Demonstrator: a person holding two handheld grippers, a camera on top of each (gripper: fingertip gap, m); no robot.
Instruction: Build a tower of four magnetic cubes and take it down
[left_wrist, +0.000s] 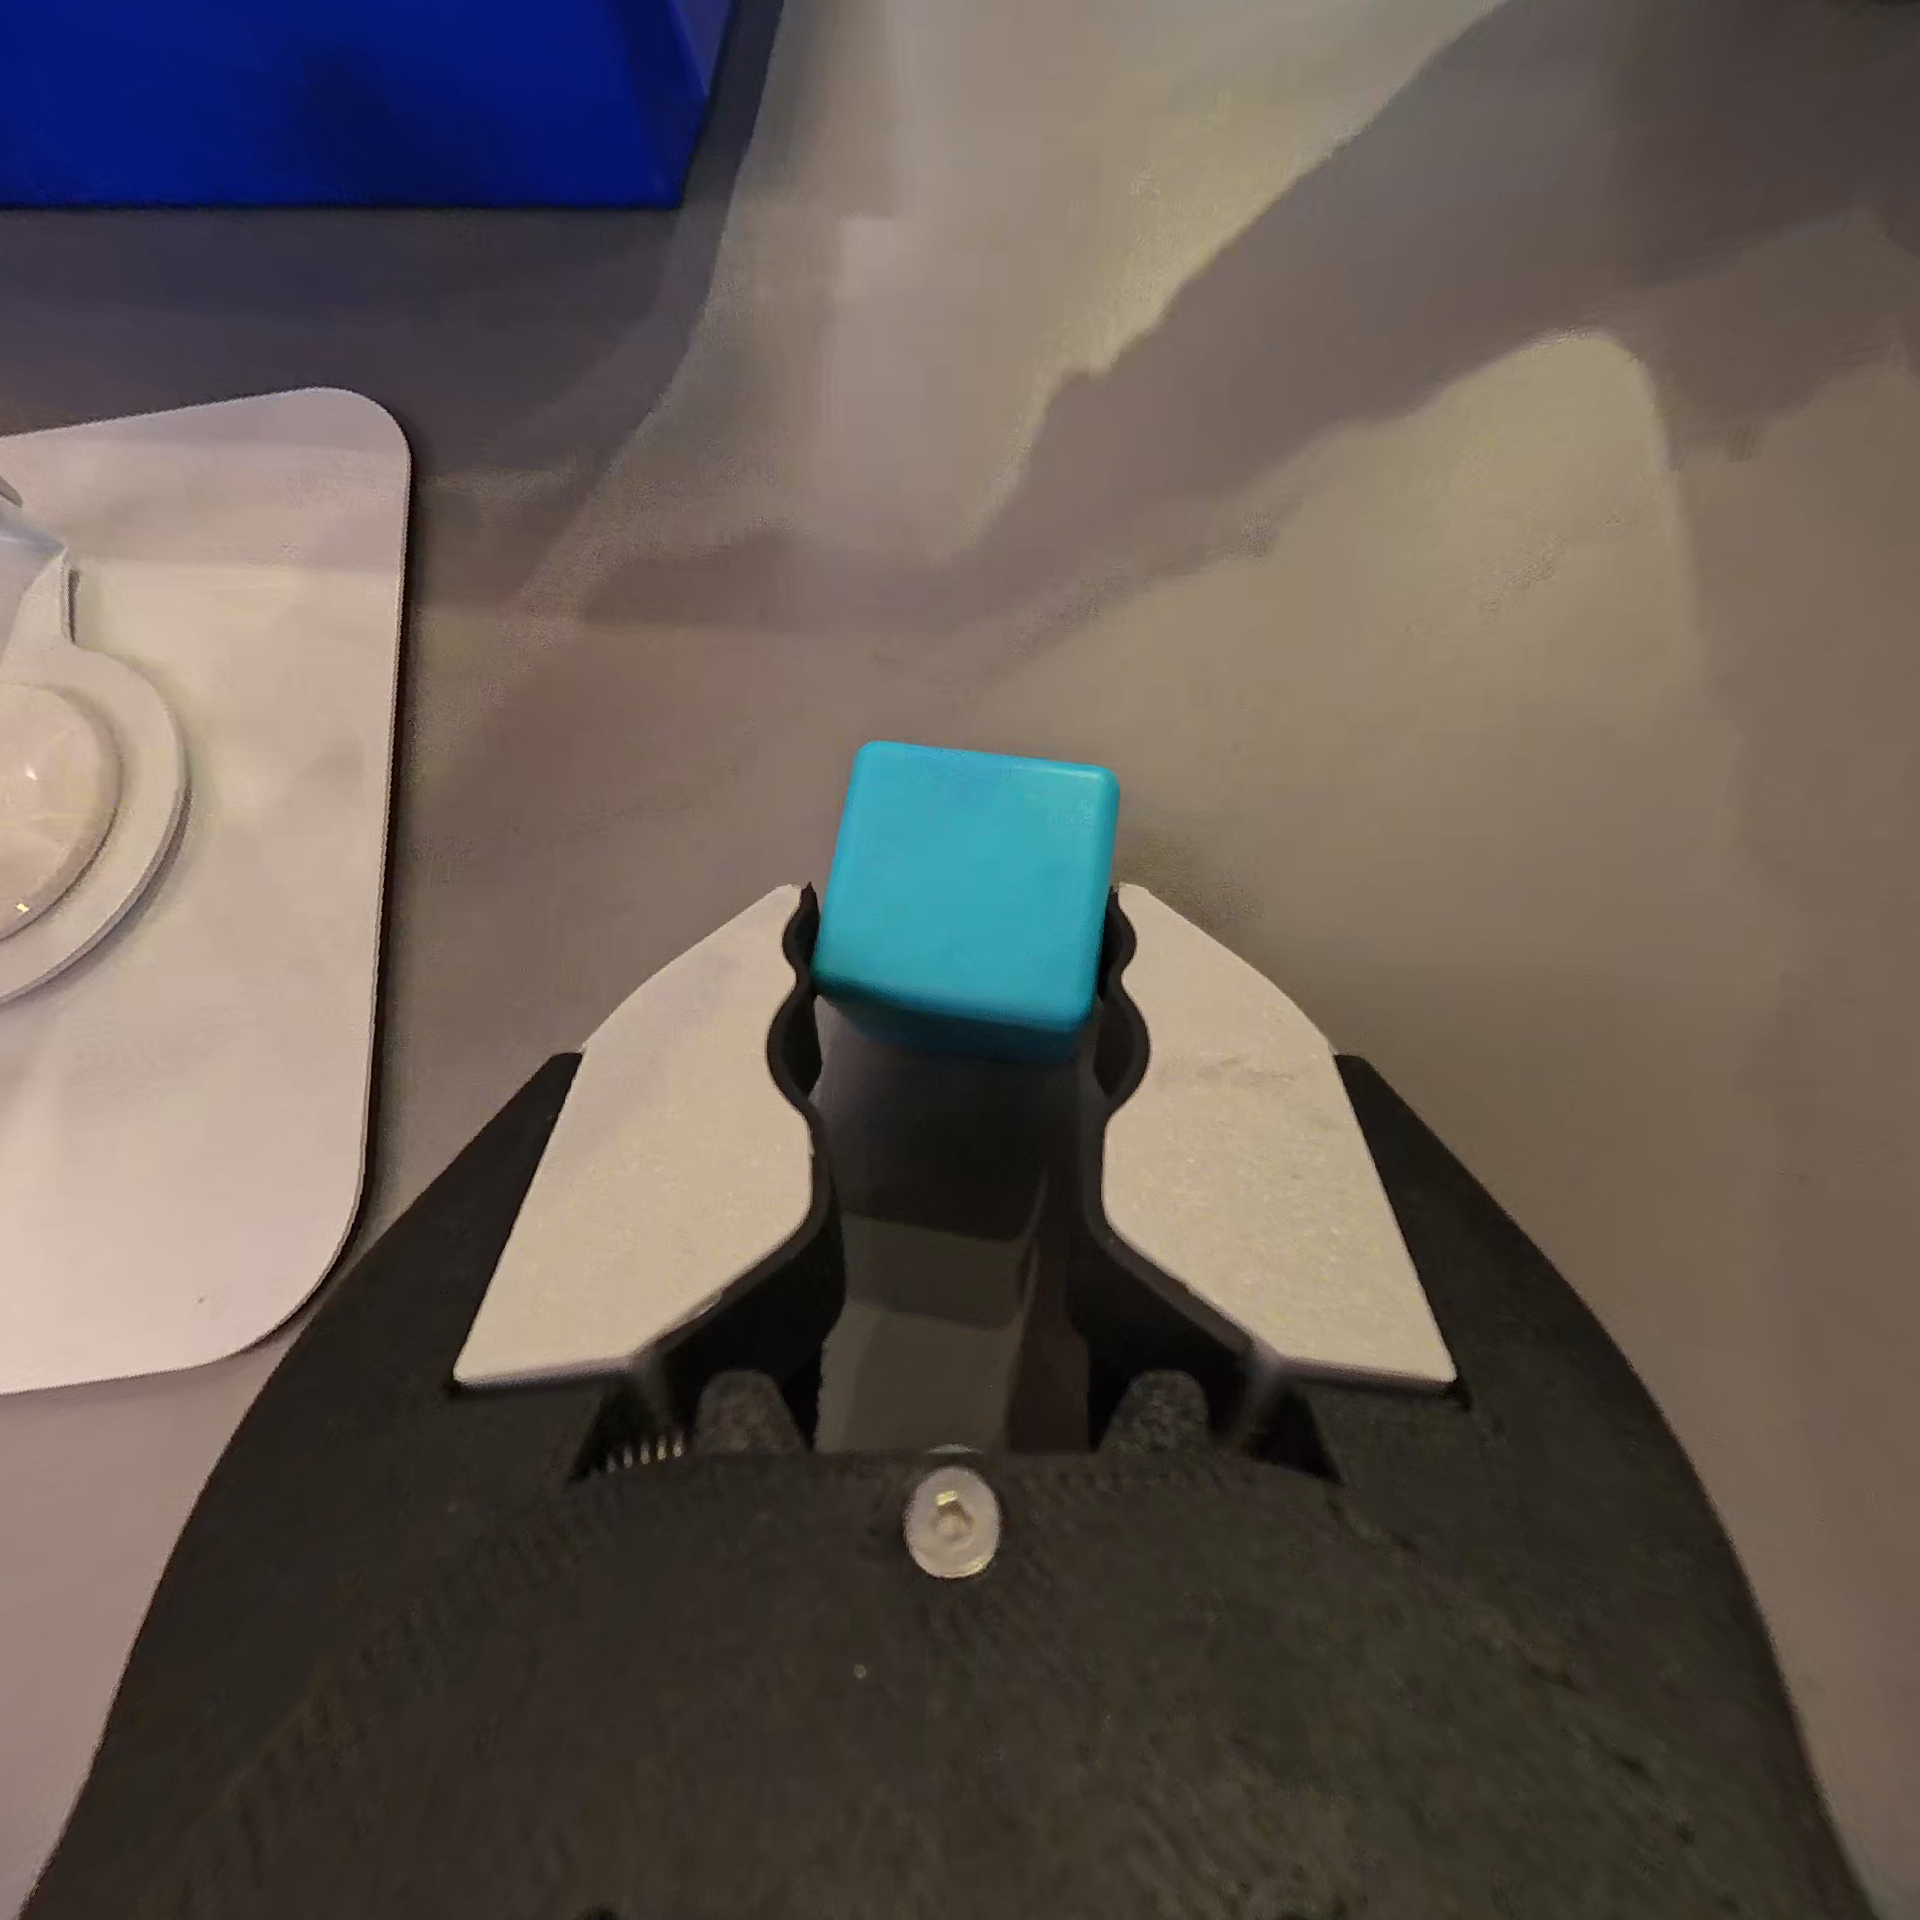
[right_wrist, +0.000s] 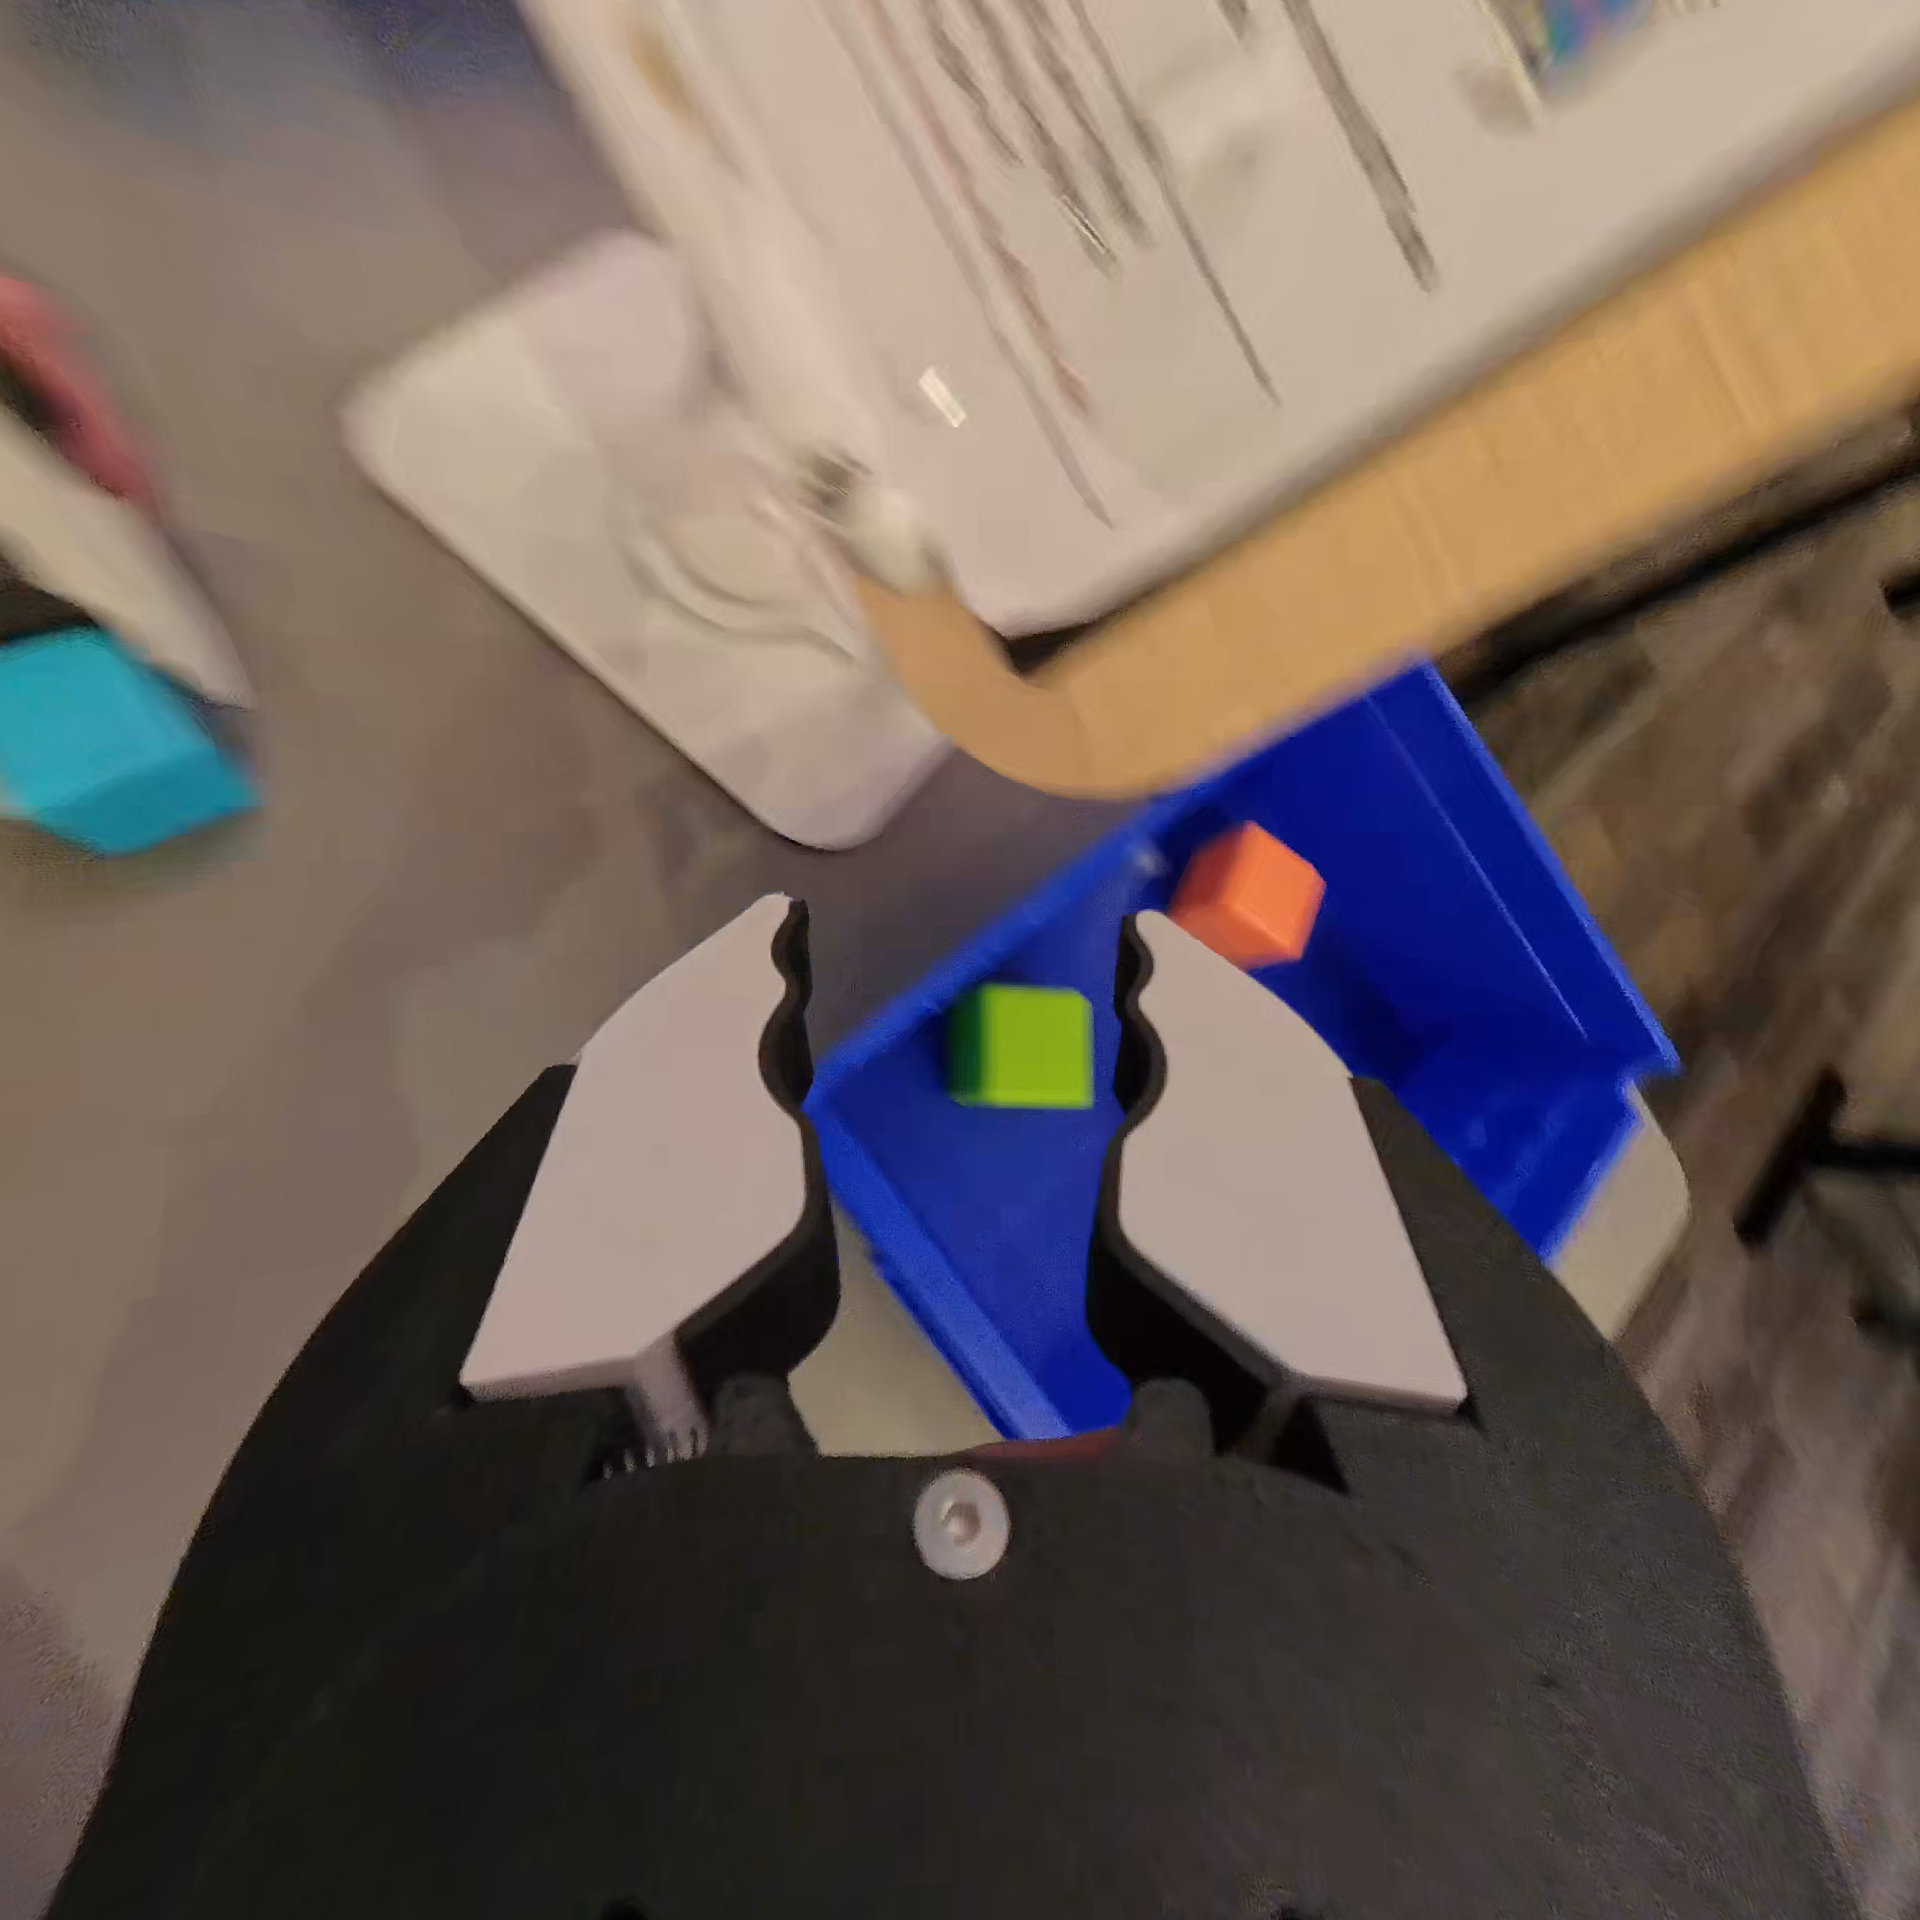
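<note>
Left wrist view: the left gripper (left_wrist: 961, 935) clamps a teal cube (left_wrist: 964, 894) between its fingertips, above the grey table (left_wrist: 1351, 675). No other cube is visible below or ahead of it. A white packet (left_wrist: 208, 935) lies to the left and a blue bin (left_wrist: 343, 94) sits at the far edge.

Right wrist view: the right gripper (right_wrist: 964, 935) is empty, with its jaws standing apart at a moderate gap. The blue bin (right_wrist: 1455, 935) lies directly ahead and below. A green cube (right_wrist: 1023, 1044) rests on the bin floor, aligned with the gap between the fingers. An orange cube (right_wrist: 1252, 894) lies farther in, just right of the right fingertip. The right gripper is the nearer one to both. The teal cube (right_wrist: 104, 748) appears well to the left, held by the left gripper. The next pick probably requires a straight descent onto the green cube.
</note>
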